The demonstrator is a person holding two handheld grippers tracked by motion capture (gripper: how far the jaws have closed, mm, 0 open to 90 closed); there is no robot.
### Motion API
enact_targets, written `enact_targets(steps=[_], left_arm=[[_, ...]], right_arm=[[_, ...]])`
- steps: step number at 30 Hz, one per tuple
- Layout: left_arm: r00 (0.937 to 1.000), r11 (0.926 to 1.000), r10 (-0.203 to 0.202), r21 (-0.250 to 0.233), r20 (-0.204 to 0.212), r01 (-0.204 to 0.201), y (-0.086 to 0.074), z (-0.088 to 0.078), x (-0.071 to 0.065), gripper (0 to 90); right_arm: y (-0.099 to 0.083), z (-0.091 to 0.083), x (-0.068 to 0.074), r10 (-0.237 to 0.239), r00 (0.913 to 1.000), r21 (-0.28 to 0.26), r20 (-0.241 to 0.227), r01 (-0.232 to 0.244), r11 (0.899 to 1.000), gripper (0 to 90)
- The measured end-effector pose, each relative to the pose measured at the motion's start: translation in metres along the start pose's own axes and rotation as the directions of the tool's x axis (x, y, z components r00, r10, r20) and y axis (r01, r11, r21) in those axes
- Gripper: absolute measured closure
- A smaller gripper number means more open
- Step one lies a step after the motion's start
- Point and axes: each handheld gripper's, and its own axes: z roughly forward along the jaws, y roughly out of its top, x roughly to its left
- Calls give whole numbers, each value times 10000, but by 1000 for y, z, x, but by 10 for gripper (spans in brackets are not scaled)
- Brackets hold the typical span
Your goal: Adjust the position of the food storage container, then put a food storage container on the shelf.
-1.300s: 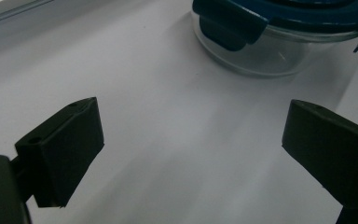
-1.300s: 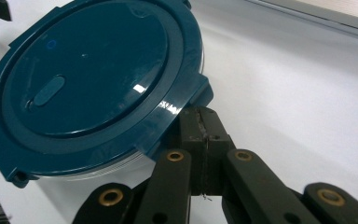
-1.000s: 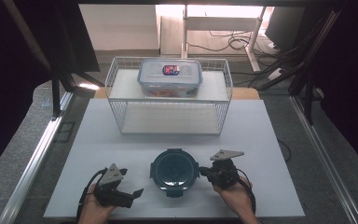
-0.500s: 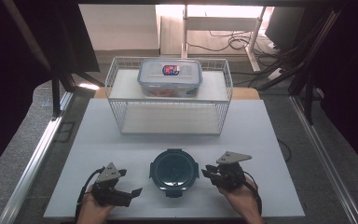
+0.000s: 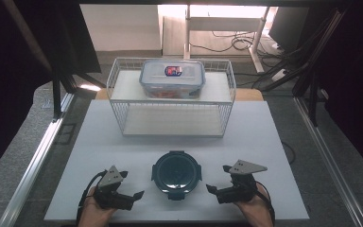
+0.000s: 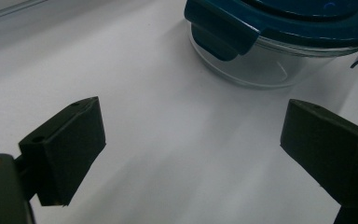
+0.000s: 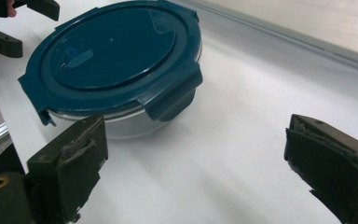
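Observation:
A round glass container with a dark teal clip-on lid (image 5: 176, 172) stands on the white tabletop near the front edge. My left gripper (image 5: 131, 184) rests to its left, open, with nothing between its jaws. My right gripper (image 5: 218, 178) sits to the container's right, also open and empty. The left gripper view has the container (image 6: 279, 28) beyond my open left gripper (image 6: 193, 154), clear of both jaws. The right gripper view shows the container (image 7: 116, 56) ahead and to the left of my open right gripper (image 7: 196, 163), with the left gripper (image 7: 9, 23) behind it.
A white wire rack (image 5: 123, 106) stands at the back of the white tabletop (image 5: 264, 142). On its upper shelf lies a clear rectangular lidded box (image 5: 172, 78). Metal rails run along both table sides, and dark stands and cables crowd the back right.
My right gripper has drawn back a little to the right and toward the front edge, away from the round container. The left gripper has barely shifted.

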Motion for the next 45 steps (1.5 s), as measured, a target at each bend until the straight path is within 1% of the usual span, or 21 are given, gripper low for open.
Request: enact_targets(steps=[5,9,12,16,20,21,23,25,26,27,28,30,31,34,36,38,40,42,43,44,45], left_arm=[[10000,10000,-24,58,20,24,0,1,0,61],[9998,9999,-157,21,112,156,0,1,1,64],[9999,9999,-131,-37,51,131,-1,2,2,57],[9999,9999,-140,-99,66,141,-1,2,2,49],[9988,9991,-408,-59,269,409,3,2,2,49],[9981,9988,-495,-47,376,497,5,2,2,49],[9953,9973,-713,-125,648,722,10,2,2,44],[9910,9951,-904,-305,992,938,17,2,2,36],[9879,9939,-966,-408,1212,1022,22,3,2,35],[9831,9921,-1080,-469,1479,1160,26,4,2,35],[9812,9918,-1102,-468,1581,1190,31,7,2,36],[9801,9928,-1049,-394,1685,1130,40,13,2,42],[9774,9929,-1074,-315,1822,1150,43,17,2,45],[9711,9938,-1105,129,2117,1103,54,33,2,44],[9630,9918,-1257,515,2384,1167,59,45,3,44],[9508,9879,-1471,888,2726,1274,61,56,4,44],[9211,9786,-1967,1258,3360,1631,60,62,8,40],[8954,9697,-2321,1627,3800,1823,56,65,8,72],[8946,9685,-2385,1608,3780,1902,55,64,7,84],[8901,9650,-2525,1660,3795,2029,55,64,8,95],[8844,9618,-2644,1733,3846,2121,55,63,10,105]], right_arm=[[-6,3,-2,101,9999,199,-79,-99,9998,29],[-6,3,-3,61,10000,165,31,-61,9998,21],[-6,2,-5,14,10000,119,68,-15,9999,11],[-6,3,-6,89,10000,91,14,-89,9999,11],[-2,5,-2,32,10000,236,-52,-31,9997,15],[-1,6,0,107,9999,271,-107,-104,9996,15],[2,8,2,257,9990,356,-354,-245,9991,5],[7,10,5,375,9980,338,-512,-358,9988,0],[10,11,6,473,9974,400,-535,-452,9982,0],[12,13,7,593,9961,498,-646,-561,9972,0],[15,14,9,615,9957,621,-696,-572,9964,0],[21,19,13,547,9966,765,-615,-499,9958,21],[23,22,13,565,9960,800,-686,-509,9955,30],[28,32,11,979,9893,1072,-1079,-863,9905,50],[29,39,7,1313,9827,1355,-1304,-1136,9842,63],[30,47,2,1632,9742,1503,-1560,-1399,9787,82],[31,56,-1,2091,9575,1808,-1985,-1739,9680,92],[30,63,-3,2353,9465,2156,-2209,-1879,9582,123],[30,66,-3,2588,9327,2335,-2512,-2011,9513,132],[29,67,-4,2823,9244,2445,-2567,-2204,9443,137],[29,66,-5,2927,9205,2472,-2590,-2297,9413,151]])
